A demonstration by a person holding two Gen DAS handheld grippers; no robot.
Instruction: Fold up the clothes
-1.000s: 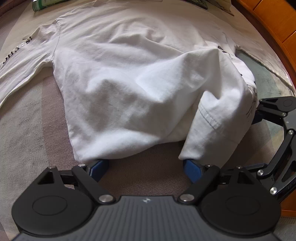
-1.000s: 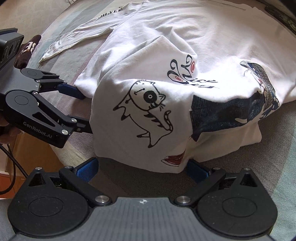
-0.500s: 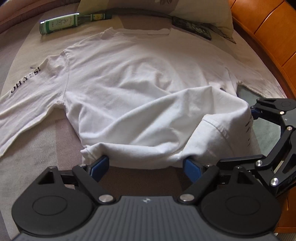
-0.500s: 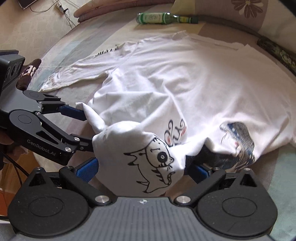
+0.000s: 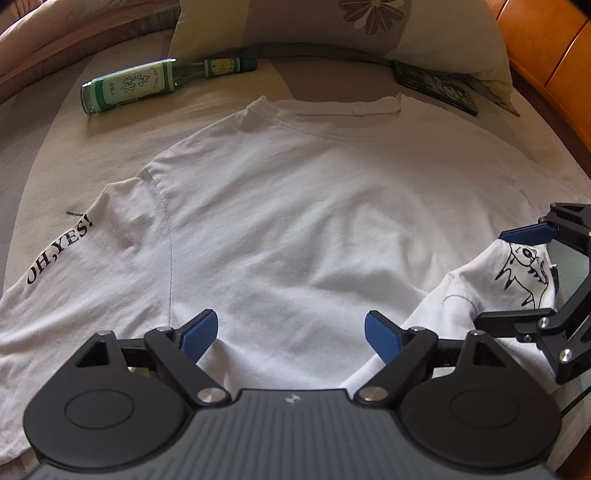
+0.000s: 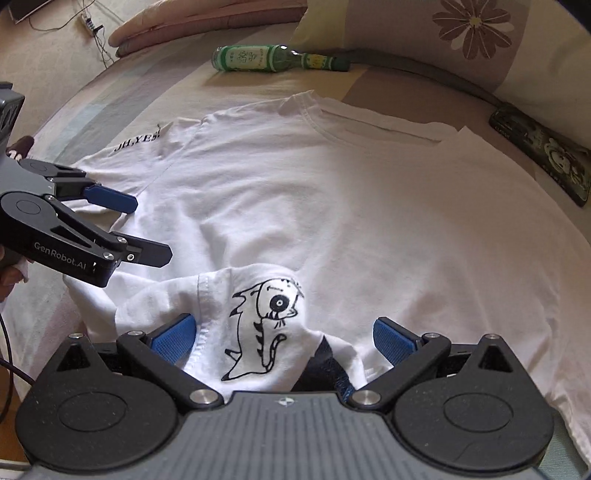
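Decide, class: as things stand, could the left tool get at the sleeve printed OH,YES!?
Probably yes. The sleeve lies flat on the bed, nothing on it, beside the left tool, whose open blue pads hold nothing. The bottle lies well beyond it, near the pillow.

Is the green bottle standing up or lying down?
Lying down. The green bottle rests on its side on the bed beyond the white T-shirt, its neck pointing toward the flowered pillow.
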